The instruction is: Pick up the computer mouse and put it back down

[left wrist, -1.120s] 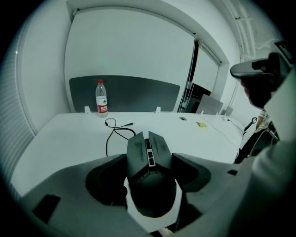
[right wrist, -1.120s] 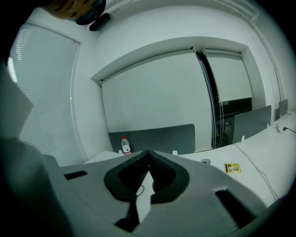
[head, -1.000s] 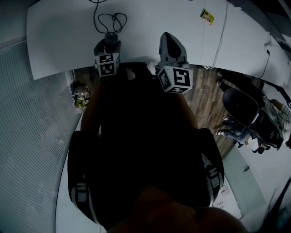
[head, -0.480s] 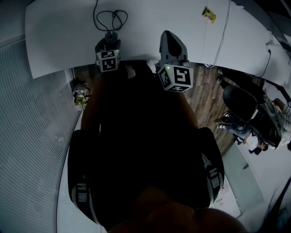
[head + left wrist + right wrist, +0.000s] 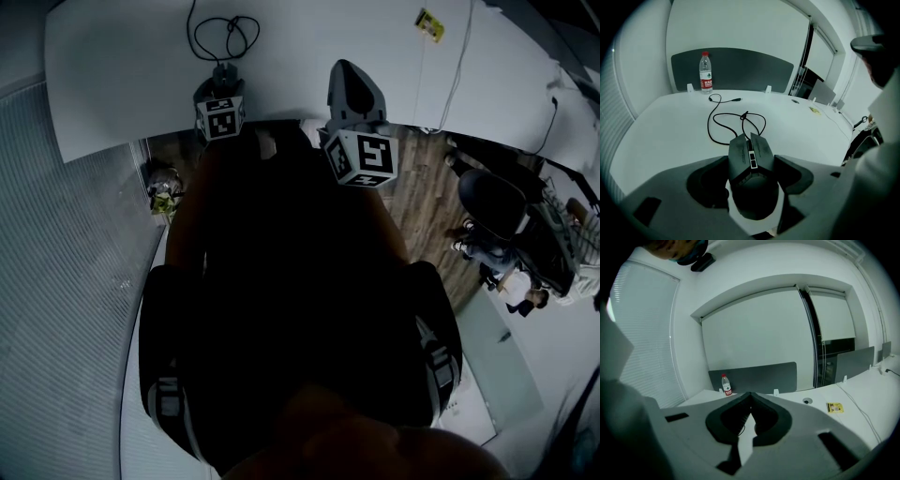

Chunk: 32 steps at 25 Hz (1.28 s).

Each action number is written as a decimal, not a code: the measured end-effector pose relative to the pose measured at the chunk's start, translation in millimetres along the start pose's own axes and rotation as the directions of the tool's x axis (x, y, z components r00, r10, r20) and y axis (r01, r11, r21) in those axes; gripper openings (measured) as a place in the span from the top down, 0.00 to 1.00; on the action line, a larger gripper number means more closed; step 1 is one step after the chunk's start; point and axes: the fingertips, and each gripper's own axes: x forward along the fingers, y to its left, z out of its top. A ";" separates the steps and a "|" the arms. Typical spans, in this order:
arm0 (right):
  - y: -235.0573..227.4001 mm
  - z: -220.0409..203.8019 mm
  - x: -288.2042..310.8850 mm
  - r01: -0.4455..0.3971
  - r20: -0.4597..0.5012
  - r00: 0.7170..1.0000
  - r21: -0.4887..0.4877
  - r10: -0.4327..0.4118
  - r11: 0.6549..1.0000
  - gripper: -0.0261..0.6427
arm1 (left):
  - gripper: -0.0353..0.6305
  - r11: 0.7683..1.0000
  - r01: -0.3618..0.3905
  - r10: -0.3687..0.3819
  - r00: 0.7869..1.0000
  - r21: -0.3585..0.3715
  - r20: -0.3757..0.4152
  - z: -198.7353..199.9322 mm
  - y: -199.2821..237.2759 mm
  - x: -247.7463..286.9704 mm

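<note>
**White curved worktop, office room: mouse in left tool, scarcely any movement**

Surface: the worktop is pale and mostly bare. A dark partition stands along its far edge with a water bottle upright in front of it. A small yellow packet lies well off to the person's right.

Item 1, computer mouse: dark, angular and wired. It sits lengthwise between the jaws of the left tool, near the worktop's near edge. Its cable runs forward in slack loops that lie flat on the surface.

Item 2, left tool: it is clenched on the mouse, one jaw against each flank. White surface shows under the mouse's rear, but no view settles whether the mouse is lifted or resting.

Item 3, right tool: its jaws are closed tip to tip with nothing between them. It is held raised and idle, facing the far wall.

Change over the last second: the left tool has crept slightly forward in the head view. The cable loops and the yellow packet shifted much the same way, so most of this is probably the person's head tilting. The right tool has barely moved.

Reading: the grasp looks secured. The slack cable suggests that any lift is slight, or that the put-down is close or already done.
</note>
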 end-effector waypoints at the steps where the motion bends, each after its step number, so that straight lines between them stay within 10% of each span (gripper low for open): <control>1: 0.1 -0.1 -0.4 0.000 -0.001 1.000 0.000 0.000 1.000 0.96 | 0.50 1.000 -0.001 0.001 1.000 -0.003 -0.006 -1.3 -0.1 0.8; 32: -2.0 -12.9 6.2 0.010 -0.016 1.000 0.004 -0.010 1.000 0.96 | 0.50 0.999 -0.034 0.036 0.997 0.023 -0.064 -30.4 2.2 29.9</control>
